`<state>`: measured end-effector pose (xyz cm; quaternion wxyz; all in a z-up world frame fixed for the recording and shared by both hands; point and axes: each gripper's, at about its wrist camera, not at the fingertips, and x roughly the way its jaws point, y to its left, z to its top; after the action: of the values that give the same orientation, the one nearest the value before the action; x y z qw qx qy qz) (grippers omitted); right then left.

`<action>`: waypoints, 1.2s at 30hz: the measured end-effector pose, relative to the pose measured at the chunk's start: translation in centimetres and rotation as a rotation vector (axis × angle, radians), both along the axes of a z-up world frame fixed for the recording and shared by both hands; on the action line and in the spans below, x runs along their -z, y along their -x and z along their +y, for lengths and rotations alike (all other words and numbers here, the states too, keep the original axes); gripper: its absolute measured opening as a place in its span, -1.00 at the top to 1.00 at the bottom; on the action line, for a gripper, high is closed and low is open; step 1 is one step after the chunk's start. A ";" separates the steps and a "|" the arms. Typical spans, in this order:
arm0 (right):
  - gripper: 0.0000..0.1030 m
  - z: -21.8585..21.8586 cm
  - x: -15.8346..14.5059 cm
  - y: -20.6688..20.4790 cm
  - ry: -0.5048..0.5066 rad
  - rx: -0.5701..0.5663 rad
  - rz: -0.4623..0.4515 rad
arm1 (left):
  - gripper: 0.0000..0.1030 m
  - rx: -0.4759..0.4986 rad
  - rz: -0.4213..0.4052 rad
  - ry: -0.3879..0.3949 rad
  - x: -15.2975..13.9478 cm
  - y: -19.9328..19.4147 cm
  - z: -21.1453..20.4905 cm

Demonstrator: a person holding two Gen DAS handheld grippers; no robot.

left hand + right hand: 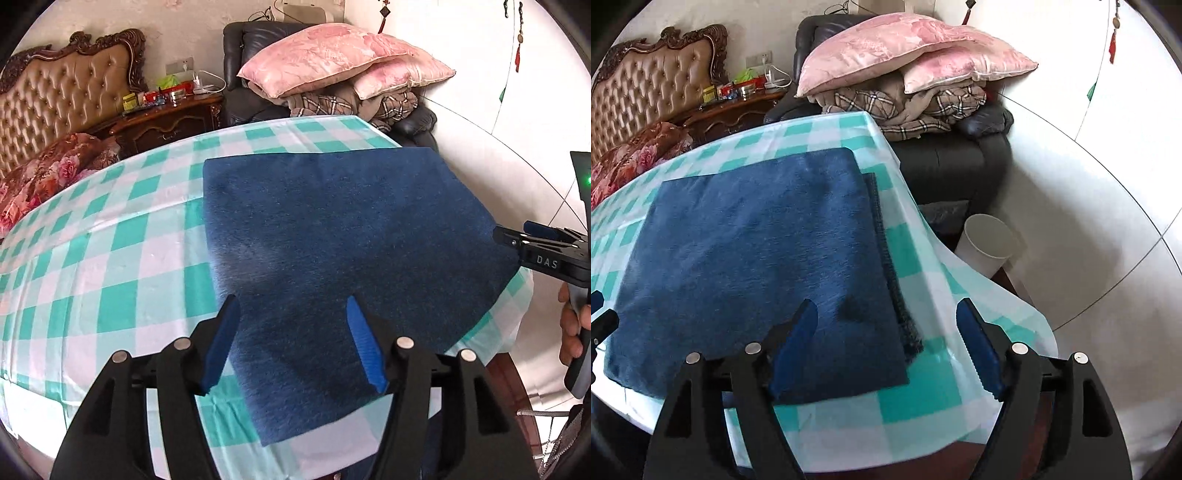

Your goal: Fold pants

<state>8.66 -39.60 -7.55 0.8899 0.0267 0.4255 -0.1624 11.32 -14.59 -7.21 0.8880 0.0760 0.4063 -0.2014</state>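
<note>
- Left tongs (293, 306) stand with their blue pads (364, 345) well apart and nothing between them, hovering over the near part of the pants (332, 229).
- Right tongs (886, 314) are likewise spread wide and empty; their left pad hangs above the near right corner of the pants (757, 251), while the right pad (979, 354) is over bare cloth beyond the garment's right edge.
- In the left wrist view the right tongs (517, 236) show at the pants' right edge, side-on; whether they touch the fabric cannot be told from there.
- The pants lie folded into a flat dark blue rectangle on the tabletop (92, 240), which is covered by a green-and-white checked cloth.
- In the right wrist view a lower layer of the pants with a stitched hem (890, 258) peeks out along the right side of the top layer.
- The near edge of the pants sits close to the tabletop's near edge.
- Beyond the pants, past the tabletop's far edge, a dark armchair (942, 158) holds pink pillows (905, 48) on a plaid blanket (894, 103).
- To the right of the pants, below the hanging cloth, stands a white bin (990, 240).
</note>
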 end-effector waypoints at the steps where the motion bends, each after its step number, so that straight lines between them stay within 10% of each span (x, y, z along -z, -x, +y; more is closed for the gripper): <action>1: -0.45 0.5 -0.3 0.2 0.006 -0.004 -0.006 | -0.18 0.000 0.002 0.002 -0.2 0.1 0.1; 14: -0.58 7.5 -4.5 4.7 0.045 0.033 -0.071 | -0.95 -0.069 -0.038 0.027 -5.1 4.7 1.8; 36: -0.59 9.1 -7.4 10.2 0.051 0.029 -0.115 | -0.96 -0.084 -0.087 0.034 -9.2 9.4 0.6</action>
<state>-1.49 -30.53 -0.16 0.9109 0.0192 0.3687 -0.1841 1.88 -13.94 2.02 0.9137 0.0525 0.3665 -0.1674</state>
